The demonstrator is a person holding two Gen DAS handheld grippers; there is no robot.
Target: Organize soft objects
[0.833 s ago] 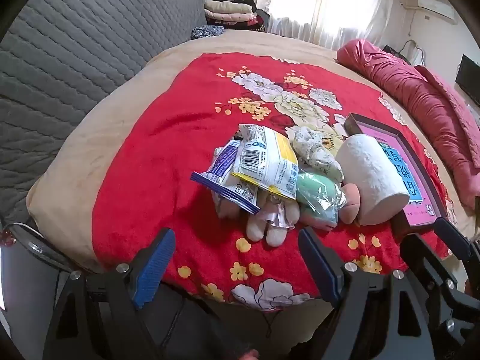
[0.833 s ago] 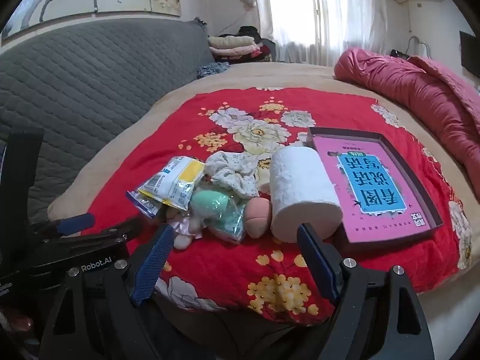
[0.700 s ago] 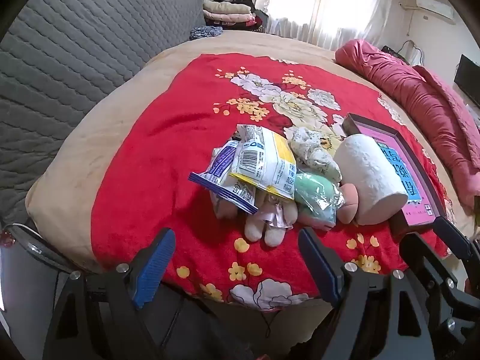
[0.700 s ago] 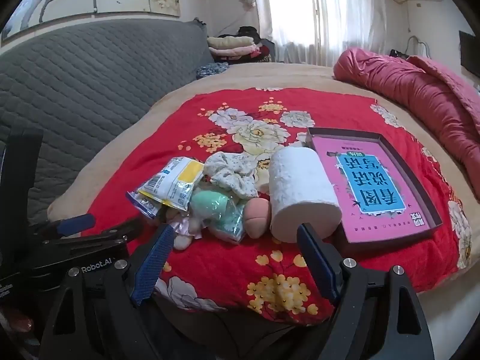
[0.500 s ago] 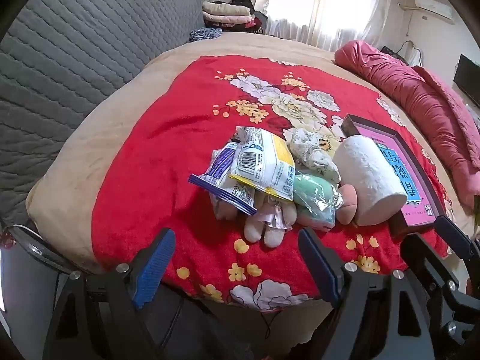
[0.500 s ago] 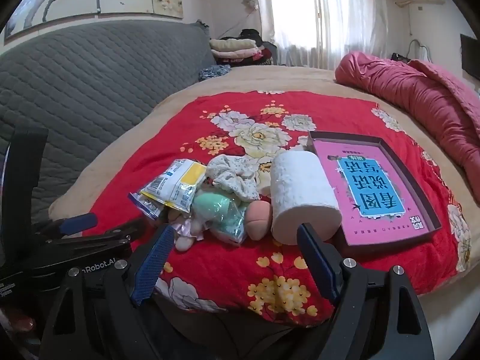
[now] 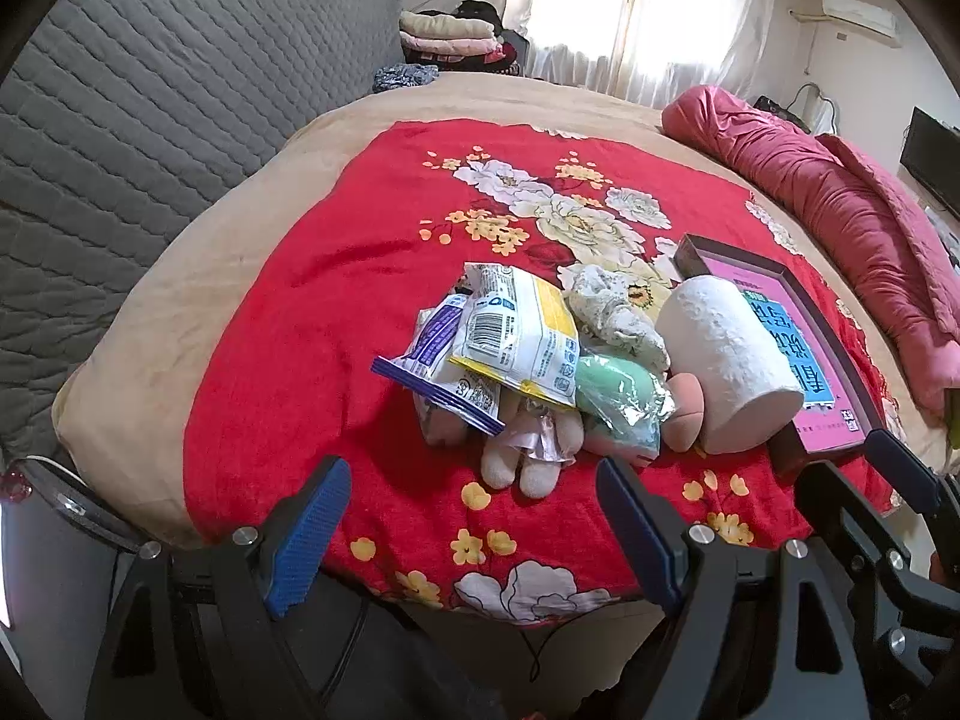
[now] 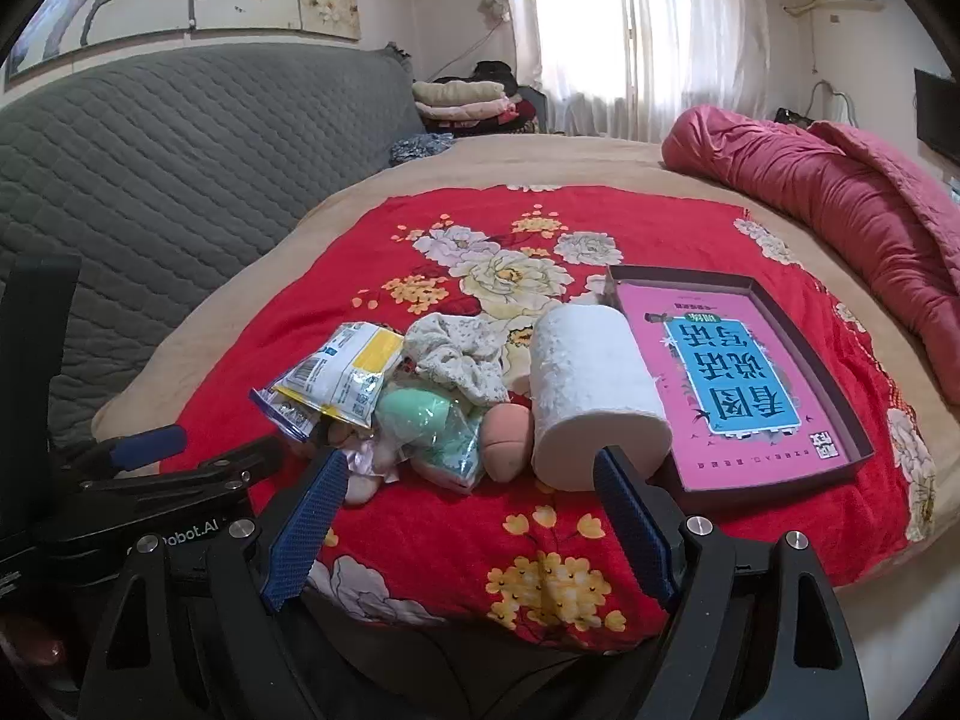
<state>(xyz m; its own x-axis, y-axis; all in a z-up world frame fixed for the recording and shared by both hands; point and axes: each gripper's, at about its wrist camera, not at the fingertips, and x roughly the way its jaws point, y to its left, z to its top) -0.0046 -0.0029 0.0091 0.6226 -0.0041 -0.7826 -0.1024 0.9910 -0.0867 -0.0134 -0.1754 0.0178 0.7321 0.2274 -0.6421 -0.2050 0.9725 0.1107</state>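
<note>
Starting nearest you, both tools hang off the near edge of the bed with nothing in them: your left gripper (image 7: 474, 531) has its jaws spread wide, and your right gripper (image 8: 465, 519) is spread just as wide, low over the red blanket (image 8: 432, 516).

Next comes the pile, lying just beyond the jaws at the blanket's near middle. The plush (image 7: 528, 456) pokes its pale legs toward you from under the packets; it should be light and squashy, so pinch a leg or the body and expect it to drag whatever rests on it. The green pouch (image 8: 429, 429), in crinkly film, looks slippery; take it across its thick middle, not by the loose film. The peach sponge (image 8: 509, 439), touching the roll, will likely compress to almost nothing, so close gently around its belly.

The paper roll (image 8: 591, 393) lies on its side, right of the sponge and against the tray's left rim. It looks light but wide and apt to roll; grip across its girth or by an end rim.

Farther left, the yellow packet (image 7: 519, 339) overlaps the blue packet (image 7: 441, 360); both seem flat, soft and slick, so take an edge seam. The scrunchie (image 8: 459, 357) behind is limp cloth; grab any fold.

Right of everything, the tray (image 8: 840, 402) holds a pink book (image 8: 729, 384) and looks the likely home.
</note>
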